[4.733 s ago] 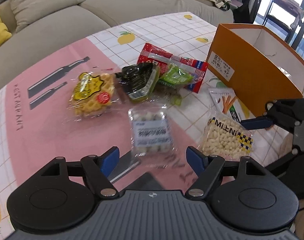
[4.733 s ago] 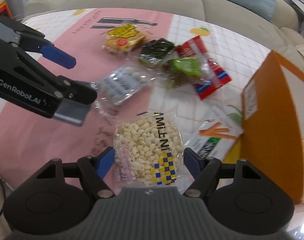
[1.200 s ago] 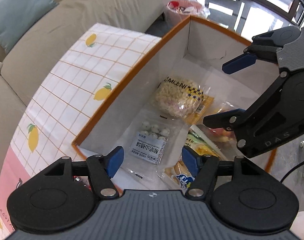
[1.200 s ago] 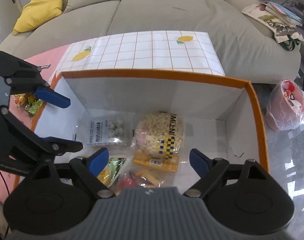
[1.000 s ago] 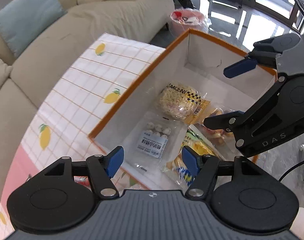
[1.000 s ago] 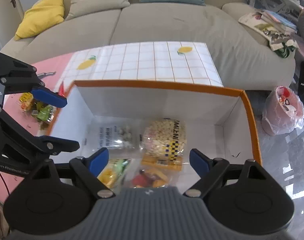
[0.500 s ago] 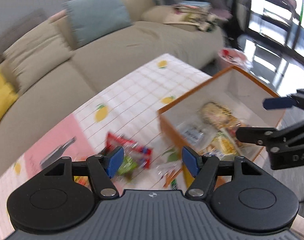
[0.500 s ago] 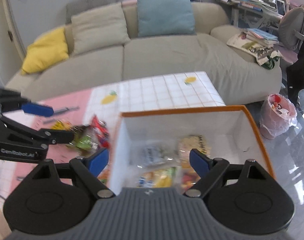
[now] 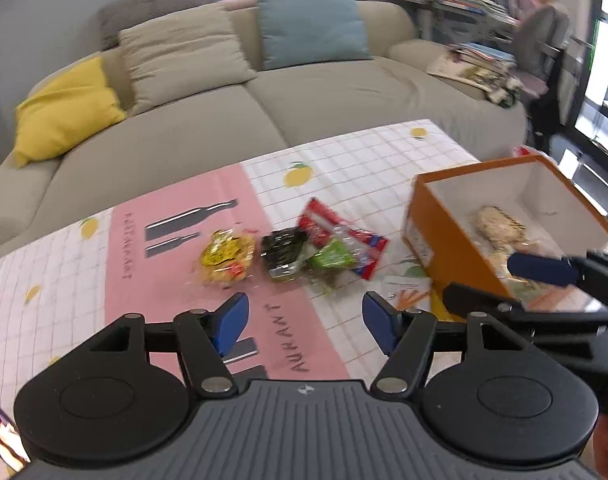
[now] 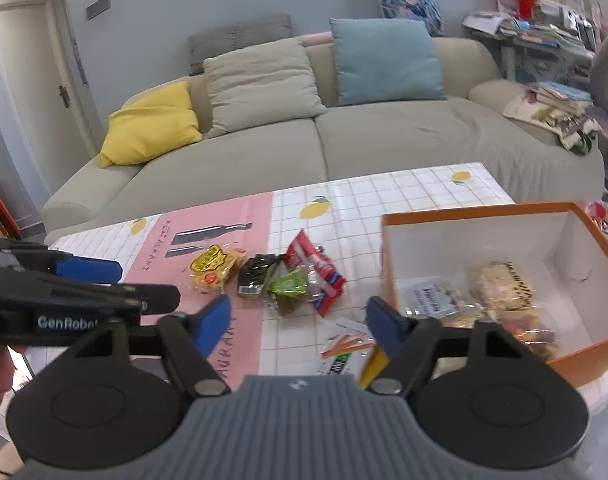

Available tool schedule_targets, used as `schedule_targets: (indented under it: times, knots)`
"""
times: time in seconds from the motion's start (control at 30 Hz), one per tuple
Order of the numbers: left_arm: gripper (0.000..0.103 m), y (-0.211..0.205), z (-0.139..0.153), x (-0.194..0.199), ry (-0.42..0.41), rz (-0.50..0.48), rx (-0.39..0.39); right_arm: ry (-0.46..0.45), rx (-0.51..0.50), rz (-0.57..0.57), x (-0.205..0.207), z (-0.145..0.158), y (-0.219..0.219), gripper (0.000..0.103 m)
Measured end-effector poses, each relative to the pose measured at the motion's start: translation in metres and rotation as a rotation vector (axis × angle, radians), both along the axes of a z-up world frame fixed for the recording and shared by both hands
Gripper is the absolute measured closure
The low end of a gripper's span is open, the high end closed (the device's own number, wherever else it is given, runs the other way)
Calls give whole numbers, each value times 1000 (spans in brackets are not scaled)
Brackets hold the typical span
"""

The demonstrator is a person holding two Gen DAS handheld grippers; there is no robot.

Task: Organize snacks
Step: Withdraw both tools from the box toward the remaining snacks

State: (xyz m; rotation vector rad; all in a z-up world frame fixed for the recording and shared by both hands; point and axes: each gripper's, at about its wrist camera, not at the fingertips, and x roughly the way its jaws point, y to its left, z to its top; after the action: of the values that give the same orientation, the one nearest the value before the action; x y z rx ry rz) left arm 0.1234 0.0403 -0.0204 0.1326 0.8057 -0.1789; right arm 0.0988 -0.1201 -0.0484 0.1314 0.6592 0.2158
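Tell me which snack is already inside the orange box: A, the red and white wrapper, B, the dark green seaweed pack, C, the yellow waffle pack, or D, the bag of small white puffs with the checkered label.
D: the bag of white puffs lies on the floor of the orange box, while the waffle pack, seaweed pack and red wrapper lie out on the tablecloth.

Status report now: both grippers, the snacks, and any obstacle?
Left gripper, right gripper open, empty. Some snacks in orange box; others on table. No obstacle seen.
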Motion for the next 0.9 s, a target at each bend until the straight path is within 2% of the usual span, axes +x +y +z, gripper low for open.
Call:
schedule_targets:
  times: [0.13, 0.3, 0.6, 0.77, 0.9]
  knots:
    - [26, 19, -17, 2, 26, 36, -74, 6, -32, 14, 5, -19, 15, 40]
    - [26, 33, -37, 10, 36, 56, -72, -5, -86, 31, 14, -33, 24, 41]
    - [26, 49, -63, 47, 19, 28, -156, 15, -127, 31, 63, -65, 29, 51]
    - [25, 49, -76, 75, 0, 15, -106, 31, -126, 57, 92, -82, 37, 51]
    - [17, 54, -85, 96, -20, 9, -89, 9, -144, 107, 111, -89, 48, 51]
